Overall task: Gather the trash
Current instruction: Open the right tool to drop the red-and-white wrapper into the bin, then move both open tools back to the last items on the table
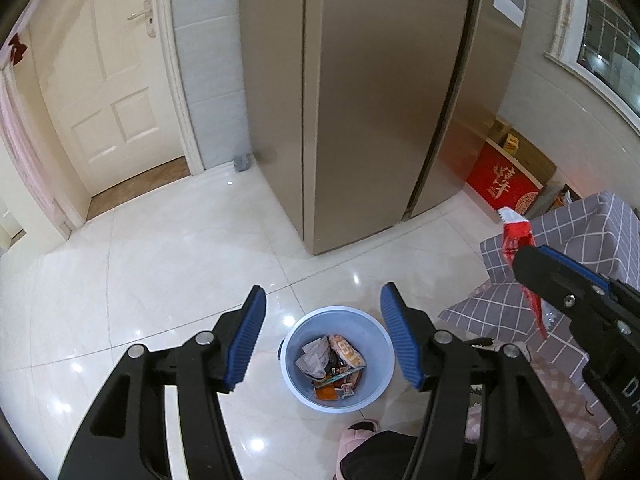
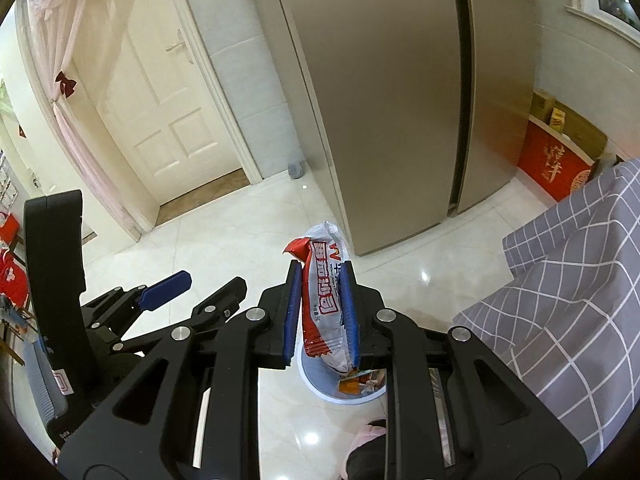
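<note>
Glossy cream floor tiles (image 1: pixel 168 264) fill the room, catching ceiling lights as bright spots. On them stands a pale blue bin (image 1: pixel 338 358), and everything else is best placed from it. Beyond the bin rises a tall bronze fridge (image 1: pixel 360 100); further off to the left of the bin is a cream panelled door (image 1: pixel 116 92) with a lever handle, framed by a pink curtain (image 2: pixel 80 128). To the right of the bin sits furniture under a grey checked cover (image 1: pixel 576 240), and past that a red box with gold lettering (image 1: pixel 504 186) by the wall.

Inside the bin lie crumpled paper and several snack wrappers — orange, red and tan.

Directly above the bin hangs the left claw (image 1: pixel 322 336), its blue pads spread wide with nothing between them. Right of the bin and higher is the right claw (image 2: pixel 322 312), clamped on a red and white snack wrapper (image 2: pixel 322 300) that stands upright between its pads, its torn top sticking out past the tips — the bin's rim shows just beneath it in the right wrist view. A pink slipper (image 1: pixel 354 438) rests on the tiles on the near side of the bin.
</note>
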Tool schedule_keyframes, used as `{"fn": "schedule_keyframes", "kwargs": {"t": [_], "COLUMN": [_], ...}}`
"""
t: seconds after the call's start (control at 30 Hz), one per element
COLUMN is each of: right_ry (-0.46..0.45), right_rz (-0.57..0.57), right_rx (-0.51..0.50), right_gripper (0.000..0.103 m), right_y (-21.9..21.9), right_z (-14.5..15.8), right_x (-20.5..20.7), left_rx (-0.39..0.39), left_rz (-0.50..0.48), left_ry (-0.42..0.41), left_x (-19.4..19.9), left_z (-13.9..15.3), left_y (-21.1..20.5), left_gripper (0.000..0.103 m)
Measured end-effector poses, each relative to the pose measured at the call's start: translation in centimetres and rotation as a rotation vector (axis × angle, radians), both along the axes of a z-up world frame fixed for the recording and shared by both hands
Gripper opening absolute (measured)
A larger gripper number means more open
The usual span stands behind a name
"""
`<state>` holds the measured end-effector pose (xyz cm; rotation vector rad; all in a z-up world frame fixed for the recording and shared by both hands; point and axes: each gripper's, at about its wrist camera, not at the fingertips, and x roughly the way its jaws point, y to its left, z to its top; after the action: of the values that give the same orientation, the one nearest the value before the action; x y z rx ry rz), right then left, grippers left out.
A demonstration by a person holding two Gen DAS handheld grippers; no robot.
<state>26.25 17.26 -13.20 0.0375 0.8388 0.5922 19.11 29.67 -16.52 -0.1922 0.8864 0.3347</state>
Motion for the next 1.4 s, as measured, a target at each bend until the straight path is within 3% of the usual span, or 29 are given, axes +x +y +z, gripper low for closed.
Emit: {"fn": "schedule_keyframes", "kwargs": {"t": [0.3, 0.33, 0.37, 0.4, 0.43, 1.0, 1.23, 1.4], "right_ry": [-0.021, -0.024, -0.027, -0.033, -0.04, -0.051, -0.092, -0.113], "right_rz": [0.003, 0.0, -0.006, -0.019, -0.025, -0.099, -0.198, -0.313], "right_rx": [0.028, 0.036, 0.041, 0.045, 0.05, 0.055, 0.025, -0.004], "right_gripper": [0.026, 0.035, 0.06, 0.069, 0.07, 0.07, 0.07, 0.07], "right_y": [1.0, 1.0, 1.0, 0.9, 0.8, -3.3, -9.9, -16.9], "right_z": [0.2, 0.3, 0.3, 0.4, 0.5, 1.6, 3.8, 4.9], "right_x": [0.3, 0.4, 0.3, 0.4, 0.3, -0.1, -0.2, 0.1], "left_rx": [-0.008, -0.009, -0.01, -0.01, -0.007, -0.003, 0.037, 0.037], "left_rz": [0.067, 0.069, 0.07, 0.07, 0.071, 0.01, -0.093, -0.239], "left_ry": [-0.008, -0.007, -0.007, -0.007, -0.008, -0.035, -0.078, -0.091], "left_x": [-0.7, -0.7, -0.7, -0.7, -0.7, -0.1, 2.2, 5.2], "left_z": [0.0, -0.1, -0.1, -0.1, 0.0, 1.8, 4.7, 6.5], "left_y": [1.7, 1.7, 1.8, 2.0, 2.0, -1.0, -7.4, -15.1], "left_gripper": [0.059, 0.059, 0.059, 0.059, 0.059, 0.06, 0.06, 0.06]}}
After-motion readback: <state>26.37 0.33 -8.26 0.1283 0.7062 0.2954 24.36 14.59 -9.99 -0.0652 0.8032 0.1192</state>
